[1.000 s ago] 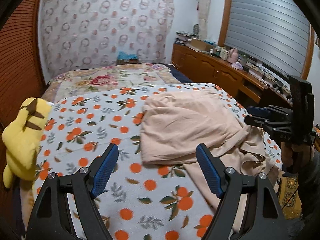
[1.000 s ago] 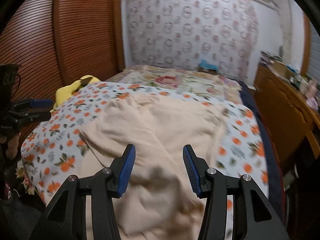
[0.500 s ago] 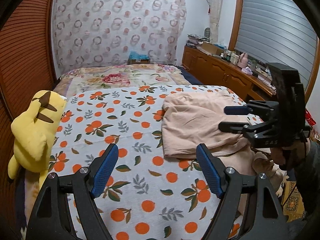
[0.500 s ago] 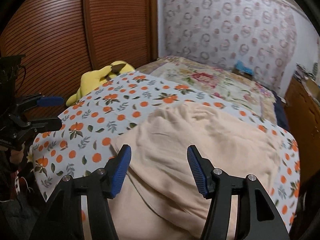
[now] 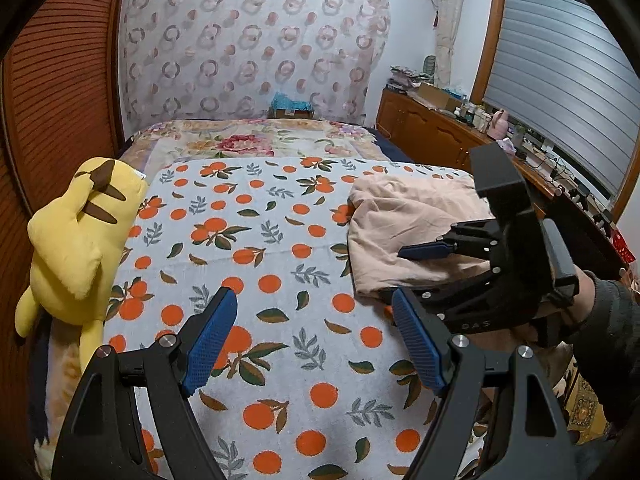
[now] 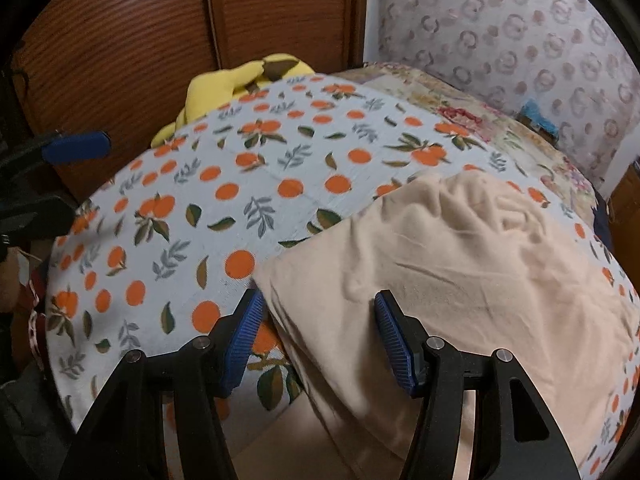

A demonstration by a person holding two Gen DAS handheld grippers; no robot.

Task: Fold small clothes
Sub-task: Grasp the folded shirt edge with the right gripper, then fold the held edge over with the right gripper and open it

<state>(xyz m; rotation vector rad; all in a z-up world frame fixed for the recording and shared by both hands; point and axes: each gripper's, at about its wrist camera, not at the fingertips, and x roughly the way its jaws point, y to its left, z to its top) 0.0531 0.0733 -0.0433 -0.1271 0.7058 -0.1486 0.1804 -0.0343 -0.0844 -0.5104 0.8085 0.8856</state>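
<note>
My left gripper [image 5: 312, 344] hangs with its fingers spread wide and nothing between them; under the gap lies only the orange-print bedspread [image 5: 256, 248]. The peach garment [image 5: 416, 236] sits ahead and to the right of my left fingers, rumpled on the far right part of the bed, and it does not touch them. Well off to the left of the left fingers, a yellow plush toy [image 5: 76, 240] lies on the bed's edge against the brown slatted wardrobe [image 5: 60, 100]. My right gripper [image 6: 316, 336] is released too, its blue pads [image 6: 394, 340] apart, with the near left corner of the peach garment [image 6: 440, 264] lying in the gap; the cloth's edge runs close beside the left pad, but I see no pinch on it. In the left wrist view the right gripper [image 5: 408, 268] hovers low over that same corner, held by a hand in a dark sleeve [image 5: 608, 336]. Beyond both sets of fingers hangs a ring-patterned curtain [image 5: 256, 40].
</note>
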